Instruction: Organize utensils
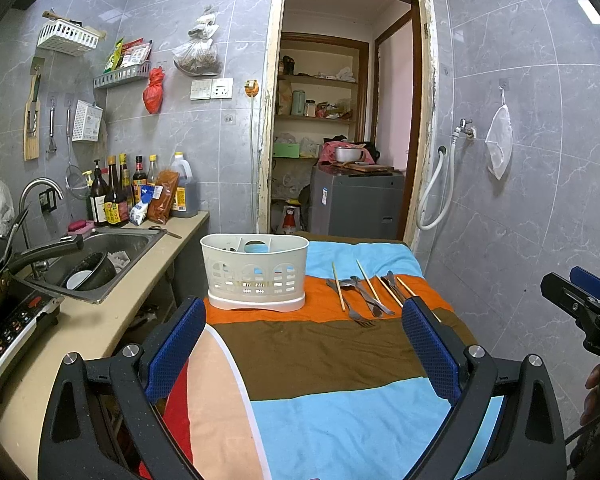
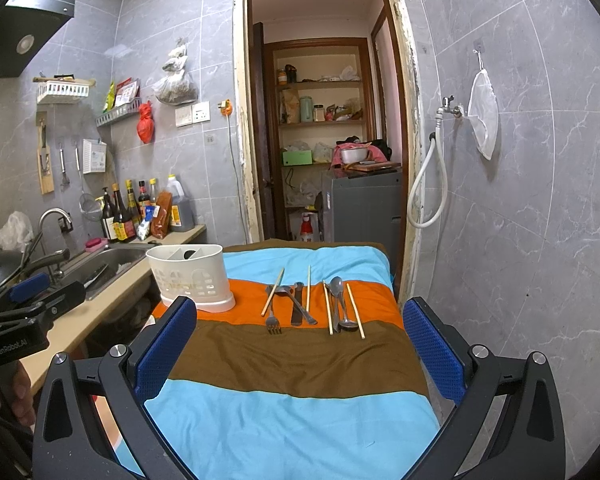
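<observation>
Both my claws, left gripper (image 1: pixel 302 344) and right gripper (image 2: pixel 300 344), gape wide, empty; utensils (image 2: pixel 312 304) and caddy (image 2: pixel 190 276) lie well ahead.

Two hand-held grippers, side by side.
Left gripper (image 1: pixel 302 334) and right gripper (image 2: pixel 300 334): jaws spread wide, empty.
</observation>
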`<state>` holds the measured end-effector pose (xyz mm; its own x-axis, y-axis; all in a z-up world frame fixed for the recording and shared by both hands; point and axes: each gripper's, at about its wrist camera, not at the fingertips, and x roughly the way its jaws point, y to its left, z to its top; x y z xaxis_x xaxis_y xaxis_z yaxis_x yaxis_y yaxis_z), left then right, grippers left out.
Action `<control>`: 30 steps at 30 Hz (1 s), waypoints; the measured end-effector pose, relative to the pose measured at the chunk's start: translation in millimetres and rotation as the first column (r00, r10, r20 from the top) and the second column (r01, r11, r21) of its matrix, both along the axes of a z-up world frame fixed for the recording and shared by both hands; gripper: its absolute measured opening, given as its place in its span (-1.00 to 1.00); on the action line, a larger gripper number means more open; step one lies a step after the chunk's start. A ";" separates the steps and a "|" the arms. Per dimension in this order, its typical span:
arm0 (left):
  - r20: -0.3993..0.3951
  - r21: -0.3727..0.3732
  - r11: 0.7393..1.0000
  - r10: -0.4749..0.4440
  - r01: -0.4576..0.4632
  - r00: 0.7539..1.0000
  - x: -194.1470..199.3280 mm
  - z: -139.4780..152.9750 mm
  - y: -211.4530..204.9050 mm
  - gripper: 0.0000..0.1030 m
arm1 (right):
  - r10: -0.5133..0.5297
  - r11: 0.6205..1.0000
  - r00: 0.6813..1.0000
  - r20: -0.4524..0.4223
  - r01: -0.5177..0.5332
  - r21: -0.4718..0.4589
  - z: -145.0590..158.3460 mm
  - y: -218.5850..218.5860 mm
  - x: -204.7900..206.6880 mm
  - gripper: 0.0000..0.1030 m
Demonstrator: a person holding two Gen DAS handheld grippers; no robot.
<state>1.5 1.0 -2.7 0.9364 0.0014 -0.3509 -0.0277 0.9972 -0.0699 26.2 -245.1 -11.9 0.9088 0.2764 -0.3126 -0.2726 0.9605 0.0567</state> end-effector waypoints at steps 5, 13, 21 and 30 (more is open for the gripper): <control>-0.001 0.000 1.000 0.000 0.000 1.000 0.3 -0.3 0.1 0.87 | 0.000 1.000 1.000 -0.001 0.000 0.001 -0.3 0.4 0.4 1.00; -0.002 -0.001 1.000 0.001 -0.001 1.000 0.5 -0.4 0.0 0.87 | 0.001 1.000 1.000 -0.003 -0.001 0.001 -0.9 1.3 0.1 1.00; -0.004 0.001 1.000 0.001 -0.001 1.000 1.6 -6.0 -0.6 0.87 | 0.000 1.000 1.000 -0.004 0.000 0.001 -1.9 3.3 0.8 1.00; -0.017 -0.005 1.000 0.009 -0.009 1.000 -4.2 -29.6 4.1 0.87 | 0.002 1.000 1.000 -0.009 -0.002 0.001 -0.7 4.4 1.1 1.00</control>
